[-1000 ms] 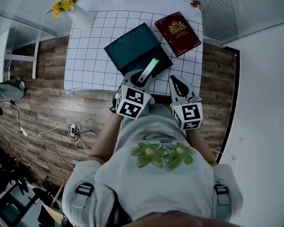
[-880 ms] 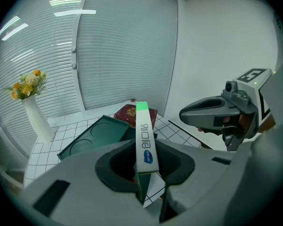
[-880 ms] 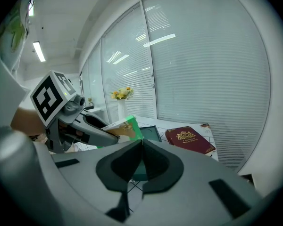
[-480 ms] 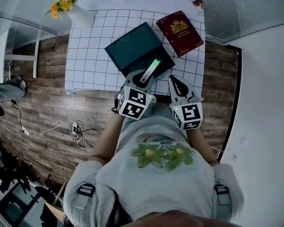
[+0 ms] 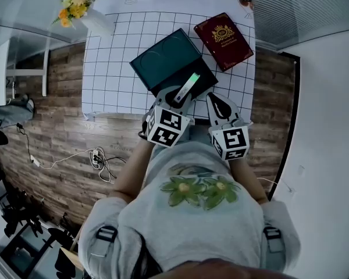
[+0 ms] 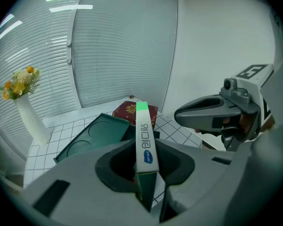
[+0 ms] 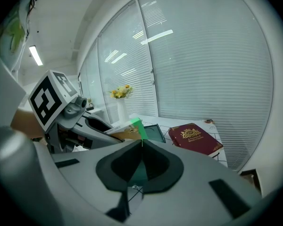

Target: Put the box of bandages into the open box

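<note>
The box of bandages is a long white carton with a green end, and my left gripper is shut on it. It points over the near edge of the dark green open box on the grid-patterned table. In the left gripper view the box of bandages stands on edge between the jaws, with the dark green open box beyond it. My right gripper hangs beside it at the table's near edge, shut with nothing in it. In the right gripper view its jaws meet at the right gripper tip.
A dark red book lies at the table's far right, just right of the green box. A white vase of yellow flowers stands at the far left corner. The white grid cloth covers the small table; wooden floor lies on both sides.
My left gripper has edged slightly forward and right with the box of bandages, nearer over the green box. The right gripper has hardly moved.
</note>
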{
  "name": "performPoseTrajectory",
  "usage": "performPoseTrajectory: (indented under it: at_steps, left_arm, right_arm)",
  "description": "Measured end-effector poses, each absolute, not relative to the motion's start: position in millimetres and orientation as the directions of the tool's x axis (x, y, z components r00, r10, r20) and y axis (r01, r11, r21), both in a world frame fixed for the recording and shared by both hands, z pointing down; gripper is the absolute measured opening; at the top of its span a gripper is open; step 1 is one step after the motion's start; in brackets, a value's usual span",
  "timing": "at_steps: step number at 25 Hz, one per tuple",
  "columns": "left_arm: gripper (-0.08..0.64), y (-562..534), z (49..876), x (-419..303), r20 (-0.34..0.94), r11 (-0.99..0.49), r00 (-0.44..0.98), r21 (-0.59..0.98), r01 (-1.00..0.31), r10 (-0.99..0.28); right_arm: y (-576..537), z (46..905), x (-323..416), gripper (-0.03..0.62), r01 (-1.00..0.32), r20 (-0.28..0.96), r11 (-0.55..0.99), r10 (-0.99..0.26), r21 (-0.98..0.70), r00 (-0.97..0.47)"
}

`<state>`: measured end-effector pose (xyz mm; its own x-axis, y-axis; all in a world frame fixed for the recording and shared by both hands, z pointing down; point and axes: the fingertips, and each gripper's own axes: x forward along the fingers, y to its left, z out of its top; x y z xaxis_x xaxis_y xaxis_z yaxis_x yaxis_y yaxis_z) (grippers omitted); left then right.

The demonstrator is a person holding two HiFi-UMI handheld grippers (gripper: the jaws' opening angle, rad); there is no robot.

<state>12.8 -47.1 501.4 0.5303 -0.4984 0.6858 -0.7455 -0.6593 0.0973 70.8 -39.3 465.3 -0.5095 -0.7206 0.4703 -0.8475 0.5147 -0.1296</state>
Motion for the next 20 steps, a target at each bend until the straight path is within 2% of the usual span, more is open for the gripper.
performPoseTrajectory:
  at_steps: [20]
  left_arm:
    - [0.098, -58, 512, 12, 0.701, -0.688, 0.545, 0.107, -0.718, -0.459]
  right_arm:
    - [-57, 478, 67, 0.011, -0.858, 0.499, 0.494, -0.712, -0.144, -0.494]
